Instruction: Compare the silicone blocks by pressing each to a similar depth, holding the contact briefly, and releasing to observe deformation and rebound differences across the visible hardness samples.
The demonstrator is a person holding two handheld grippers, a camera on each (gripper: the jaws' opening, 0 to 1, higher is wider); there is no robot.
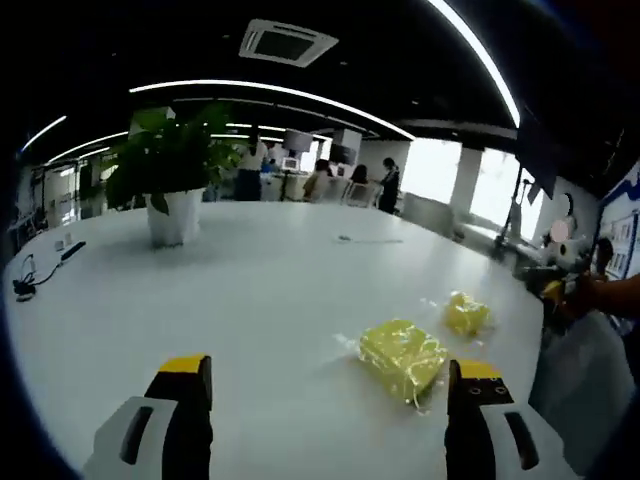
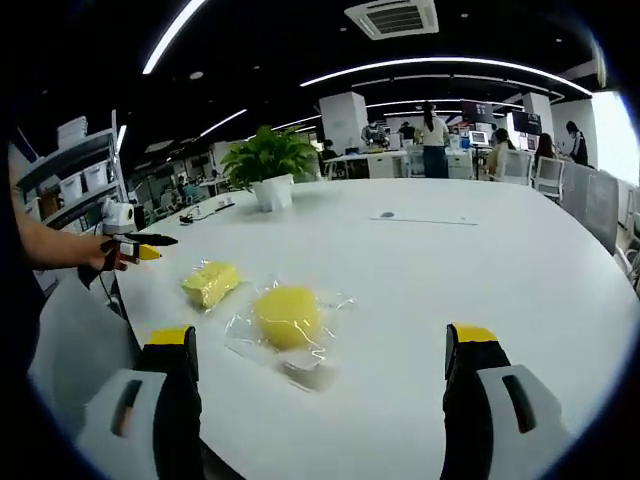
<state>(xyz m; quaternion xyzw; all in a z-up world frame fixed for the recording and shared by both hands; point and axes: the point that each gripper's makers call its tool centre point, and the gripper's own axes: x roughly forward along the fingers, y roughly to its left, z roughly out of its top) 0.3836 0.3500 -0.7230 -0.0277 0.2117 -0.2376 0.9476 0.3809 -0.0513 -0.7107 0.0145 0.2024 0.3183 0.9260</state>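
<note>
White desk [image 1: 250, 290], open office: two wrapped yellow silicone blocks [image 1: 402, 357], neither pressed yet.
Left tongs [image 1: 330, 400] and right tongs [image 2: 320, 375] both wide, holding nothing; next: lower onto nearest block.

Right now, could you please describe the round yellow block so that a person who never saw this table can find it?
Start from the large white table with the potted plant at its far side. Near the table's front edge, between the open right claw tips, two yellow silicone pieces lie on clear wrap. The round yellow block is the dome-shaped one, while the smaller neighbour looks rectangular.
</note>
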